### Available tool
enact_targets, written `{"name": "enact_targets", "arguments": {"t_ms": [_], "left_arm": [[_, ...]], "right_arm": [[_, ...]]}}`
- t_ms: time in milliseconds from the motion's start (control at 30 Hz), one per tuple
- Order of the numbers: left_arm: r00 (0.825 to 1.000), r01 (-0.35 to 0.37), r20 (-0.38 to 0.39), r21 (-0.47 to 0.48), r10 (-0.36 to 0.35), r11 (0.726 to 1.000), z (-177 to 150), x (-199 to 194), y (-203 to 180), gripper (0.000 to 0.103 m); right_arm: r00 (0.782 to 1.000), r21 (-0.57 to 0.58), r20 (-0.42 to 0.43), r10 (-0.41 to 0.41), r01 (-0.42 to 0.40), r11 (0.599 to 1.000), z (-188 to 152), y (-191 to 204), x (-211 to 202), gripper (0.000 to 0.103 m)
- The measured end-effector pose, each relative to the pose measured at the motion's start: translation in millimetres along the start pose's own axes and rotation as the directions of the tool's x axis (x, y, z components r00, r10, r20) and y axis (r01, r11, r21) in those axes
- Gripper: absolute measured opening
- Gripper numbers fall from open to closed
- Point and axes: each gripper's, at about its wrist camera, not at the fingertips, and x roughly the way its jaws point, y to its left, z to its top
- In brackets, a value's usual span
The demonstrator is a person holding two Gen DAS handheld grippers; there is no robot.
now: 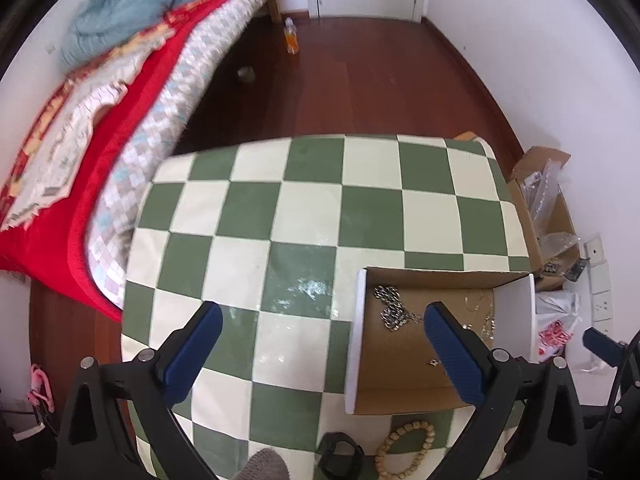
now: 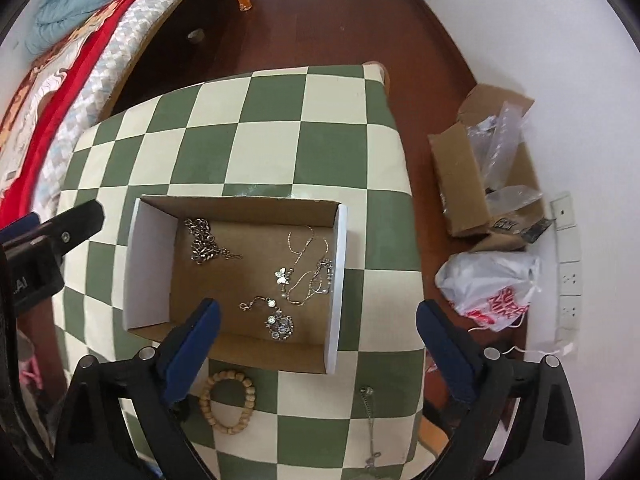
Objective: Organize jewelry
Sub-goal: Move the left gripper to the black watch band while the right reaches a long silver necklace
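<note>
The checkered table (image 2: 280, 128) fills most of both views, and everything else is best placed against the cardboard box (image 2: 240, 210) that sits open on it. Beyond the box's far wall the cloth is bare. To the box's right, off the table on the floor, lie a second carton stuffed with plastic (image 2: 472, 176) and a white shopping bag (image 2: 492, 284).

Inside the box several pieces are already gathered: a heavy silver chain (image 2: 204, 242) near the far left corner, a tangle of thin gold necklaces (image 2: 308, 268) with a butterfly charm (image 2: 283, 275) against the right wall, and a round jewelled pendant (image 2: 281, 325) close to the near wall. So a good part of the sorting looks done.

Three things remain outside, all on the table just in front of the box's near wall: a wooden bead bracelet (image 2: 228, 404), a thin silver chain (image 2: 370, 424) to its right near the table edge, and a black band (image 1: 340, 454) just left of the bracelet, seen only from the left wrist.

The left gripper (image 1: 320, 344) hangs over the box's left wall, fingers spread wide with nothing between them. The right gripper (image 2: 318, 344) hovers above the near wall, likewise spread and empty, and the bracelet lies beside its left finger, probably the easiest piece to take next
</note>
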Motion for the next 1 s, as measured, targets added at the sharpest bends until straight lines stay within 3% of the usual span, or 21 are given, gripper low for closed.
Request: {"name": "enact_targets", "arguments": {"t_ms": [367,633,1000], "left_arm": [[0.996,-0.035,0.082,0.006,0.035,0.999,-29.8,-16.3,0.7,0.103],[0.984,-0.049,0.173,-0.006,0.049,0.999,-54.2,-55.6,8.3,0.103],[0.95,-0.051,0.307,-0.03,0.057,0.998,-110.4,-129.4,33.0,0.103]], "right_arm": [[0.996,0.019,0.079,-0.028,0.026,0.999,-23.0,5.5,-6.4,0.103],[0.972,0.015,0.223,-0.074,0.073,0.997,-41.0,14.6,-43.2,0.103],[0.946,0.043,0.323,-0.005,-0.009,0.999,-97.3,12.0,-98.2,0.103]]}}
